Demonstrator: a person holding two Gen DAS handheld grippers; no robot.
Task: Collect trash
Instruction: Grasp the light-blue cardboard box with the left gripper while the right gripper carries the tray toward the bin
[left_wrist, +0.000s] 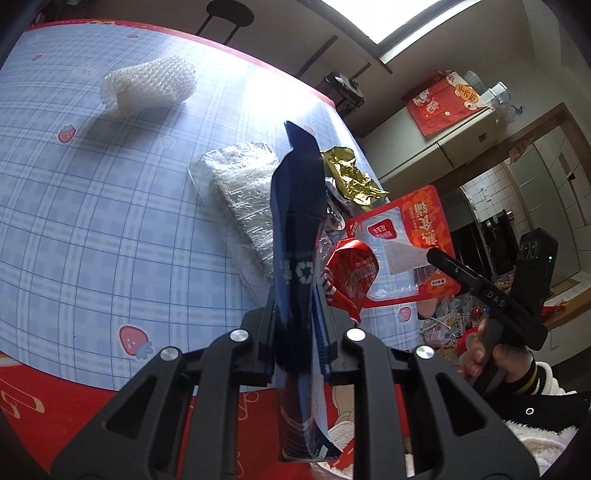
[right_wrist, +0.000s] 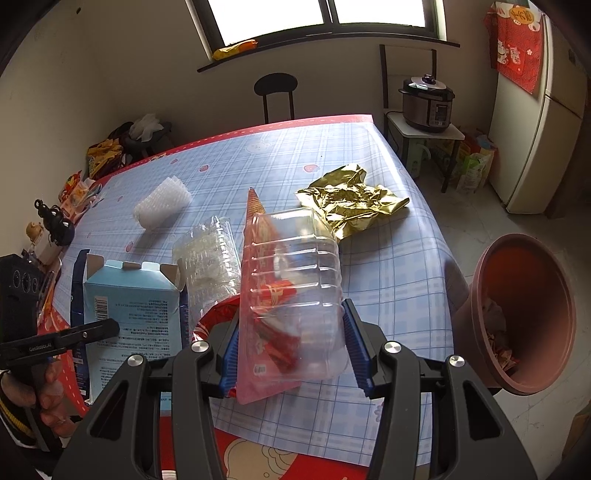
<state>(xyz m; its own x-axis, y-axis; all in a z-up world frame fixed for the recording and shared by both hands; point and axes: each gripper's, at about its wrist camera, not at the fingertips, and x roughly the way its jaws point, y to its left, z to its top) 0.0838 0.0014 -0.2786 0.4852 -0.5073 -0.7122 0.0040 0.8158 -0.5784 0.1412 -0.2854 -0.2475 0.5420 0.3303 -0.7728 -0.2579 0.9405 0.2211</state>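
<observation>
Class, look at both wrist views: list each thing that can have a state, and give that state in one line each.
Left gripper: shut on the blue box.
Blue box: flattened, top flaps open.
Right gripper: shut on the clear tray.
Gold wrapper: crumpled, lying on the table.
Foam net: lying on its side.
Bin: open, partly filled.

Daylight came from a window (right_wrist: 321, 14) at the top of the right wrist view, blown out to white. Glare washed the surface (left_wrist: 266, 92) in the left wrist view's upper middle. Soft shadows lay beside objects. Both frames bent strongly toward dark, vignetted corners; focus stayed fairly sharp.
</observation>
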